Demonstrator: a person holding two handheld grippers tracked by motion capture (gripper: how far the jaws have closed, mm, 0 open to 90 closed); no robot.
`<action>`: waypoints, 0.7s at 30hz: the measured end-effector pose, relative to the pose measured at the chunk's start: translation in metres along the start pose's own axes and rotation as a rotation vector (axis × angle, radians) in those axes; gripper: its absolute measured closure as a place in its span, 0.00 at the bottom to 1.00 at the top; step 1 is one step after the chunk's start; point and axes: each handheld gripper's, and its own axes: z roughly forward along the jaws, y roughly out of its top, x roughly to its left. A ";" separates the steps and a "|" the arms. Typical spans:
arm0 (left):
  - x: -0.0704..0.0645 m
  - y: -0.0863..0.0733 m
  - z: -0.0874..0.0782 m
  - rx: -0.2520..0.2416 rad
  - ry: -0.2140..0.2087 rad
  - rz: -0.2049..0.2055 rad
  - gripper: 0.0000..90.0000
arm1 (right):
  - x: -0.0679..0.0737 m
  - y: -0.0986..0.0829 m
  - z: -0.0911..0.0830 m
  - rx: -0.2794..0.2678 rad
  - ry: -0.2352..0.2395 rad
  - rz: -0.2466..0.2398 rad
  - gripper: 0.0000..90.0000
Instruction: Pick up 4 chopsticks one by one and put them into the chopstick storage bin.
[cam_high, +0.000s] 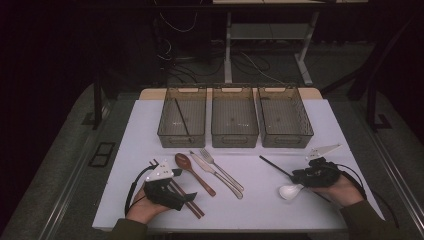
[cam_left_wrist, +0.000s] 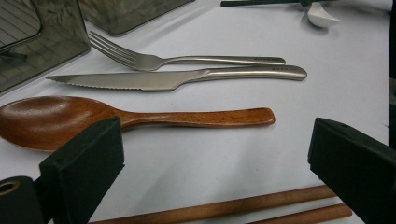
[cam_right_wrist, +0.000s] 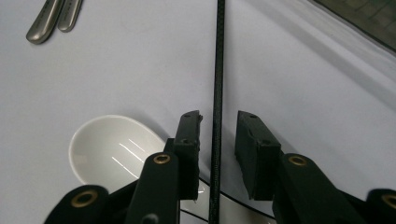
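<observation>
Cutlery lies spread on the white table (cam_high: 150, 120) before three bins. Our right gripper (cam_right_wrist: 218, 135) straddles a black chopstick (cam_right_wrist: 218, 56) beside a white spoon (cam_right_wrist: 109, 149), jaws slightly apart and not yet pinching it. We judge it best to close squarely on the thin stick, without catching the spoon, then lift level. Our left gripper (cam_left_wrist: 210, 163) waits spread wide above wooden chopsticks (cam_left_wrist: 243, 207), near a wooden spoon (cam_left_wrist: 70, 119).

Dim lab: cables (cam_high: 175, 22) and desk frame (cam_high: 265, 45) behind table (cam_high: 150, 115).
</observation>
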 end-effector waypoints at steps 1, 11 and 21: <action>0.000 0.000 0.000 0.000 0.000 -0.001 0.03 | 0.000 0.000 0.000 0.003 0.001 0.001 0.79; 0.000 0.000 0.000 0.001 0.001 0.000 0.03 | 0.001 -0.001 0.005 0.039 0.002 -0.017 0.85; 0.000 0.000 0.000 0.001 0.000 0.001 0.03 | 0.002 0.000 0.005 0.046 -0.014 -0.022 0.86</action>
